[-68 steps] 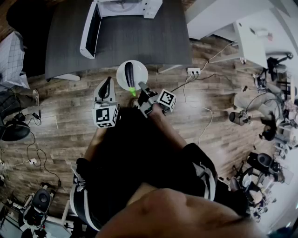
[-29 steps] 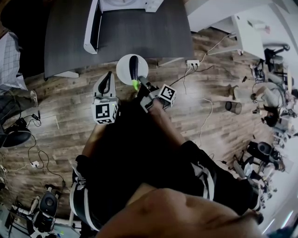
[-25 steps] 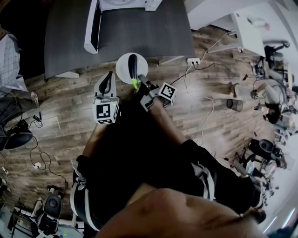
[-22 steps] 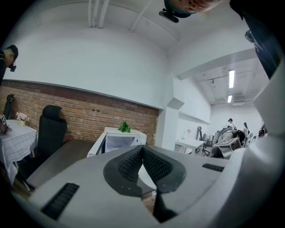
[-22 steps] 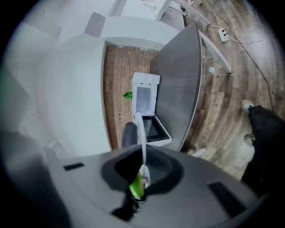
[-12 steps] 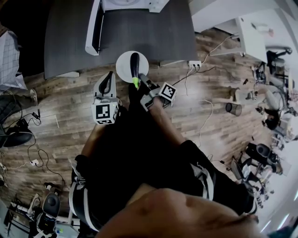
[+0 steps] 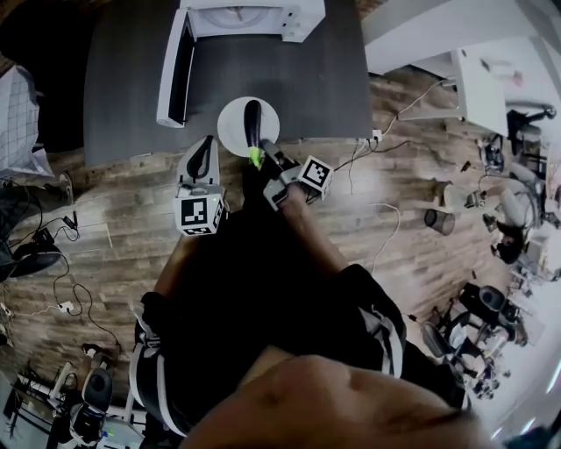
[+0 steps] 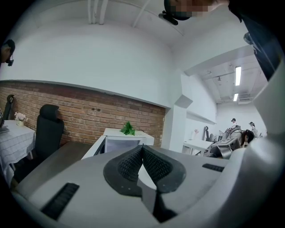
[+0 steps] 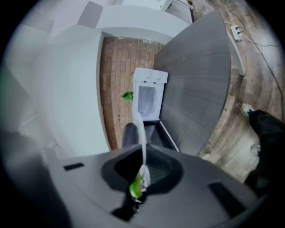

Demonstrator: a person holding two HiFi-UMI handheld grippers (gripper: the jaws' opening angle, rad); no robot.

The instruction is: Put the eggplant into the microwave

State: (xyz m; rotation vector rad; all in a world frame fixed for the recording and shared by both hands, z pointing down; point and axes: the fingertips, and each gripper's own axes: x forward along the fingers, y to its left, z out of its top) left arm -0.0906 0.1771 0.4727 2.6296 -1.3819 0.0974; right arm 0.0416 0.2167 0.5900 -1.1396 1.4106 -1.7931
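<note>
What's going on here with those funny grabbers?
A person has a hand-held gripper in each hand. The right hand-held gripper pinches the rim of a white plate with an eggplant on it, at the near edge of a dark table. The left hand-held gripper is shut and empty. The microwave on the table has its door open; the eggplant isn't inside yet.

path: table bare up to microwave | obstacle: door juts left | cavity: apparently open
</note>
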